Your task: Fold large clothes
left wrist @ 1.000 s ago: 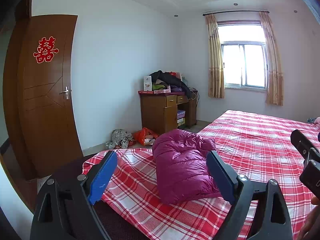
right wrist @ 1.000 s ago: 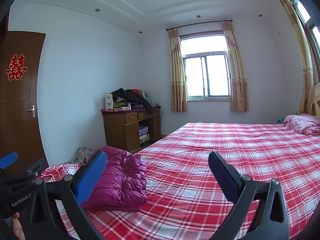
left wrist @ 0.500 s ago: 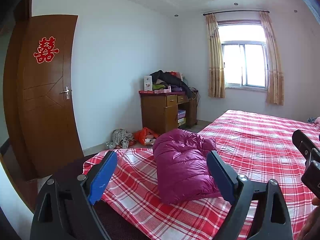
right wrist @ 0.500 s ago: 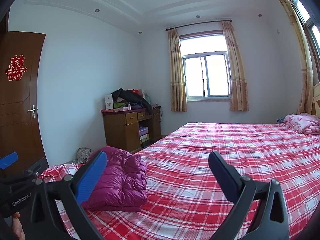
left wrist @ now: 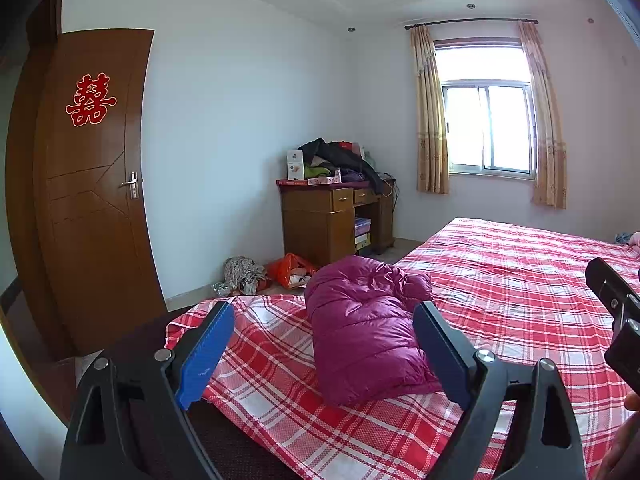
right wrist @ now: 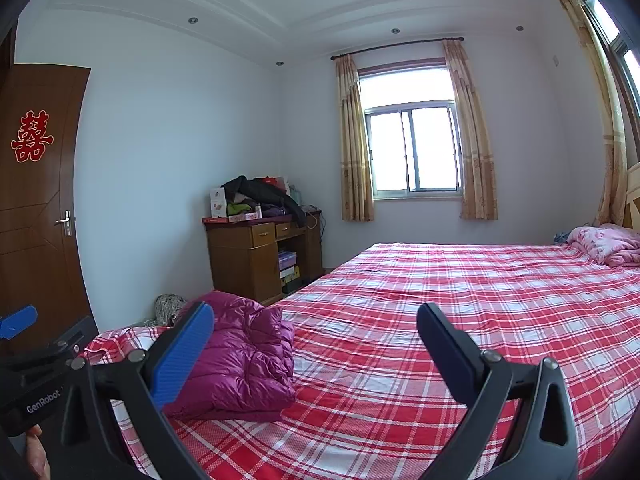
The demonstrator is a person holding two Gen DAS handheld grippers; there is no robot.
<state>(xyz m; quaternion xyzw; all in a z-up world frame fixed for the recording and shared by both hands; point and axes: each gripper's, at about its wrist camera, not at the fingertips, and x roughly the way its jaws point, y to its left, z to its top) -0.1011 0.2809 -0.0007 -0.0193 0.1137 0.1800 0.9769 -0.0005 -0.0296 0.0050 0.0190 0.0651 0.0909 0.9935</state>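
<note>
Two grippers hover above the foot end of a bed [right wrist: 460,292] covered in a red-and-white plaid sheet, and neither one touches anything. The left gripper [left wrist: 324,344] has its blue-padded fingers [left wrist: 204,354] spread wide and holds nothing; in its own view a folded magenta down jacket [left wrist: 368,328] sits framed in the gap between the fingers, lying farther along the sheet and clear of both pads. The right gripper [right wrist: 316,348] is likewise spread wide and empty, its fingers [right wrist: 180,356] pointing along the length of the bed toward the window [right wrist: 414,150]. From the right wrist view the magenta down jacket [right wrist: 244,364] lies to the left of that gripper, partly hidden behind its left finger, near the corner of the bed at the foot end and well apart from the right finger. The jacket rests as a puffy bundle on the sheet, its quilted surface creased and its upper part bunched up. The body of the left gripper [right wrist: 28,384] shows at the left edge of the right wrist view, and part of the right gripper [left wrist: 618,320] shows at the right edge of the left wrist view. A pink quilt [right wrist: 604,244] is heaped at the head of the bed. A wooden desk [left wrist: 332,216] piled with clothes stands against the far wall, and a brown door [left wrist: 92,184] bears a red paper character.
</note>
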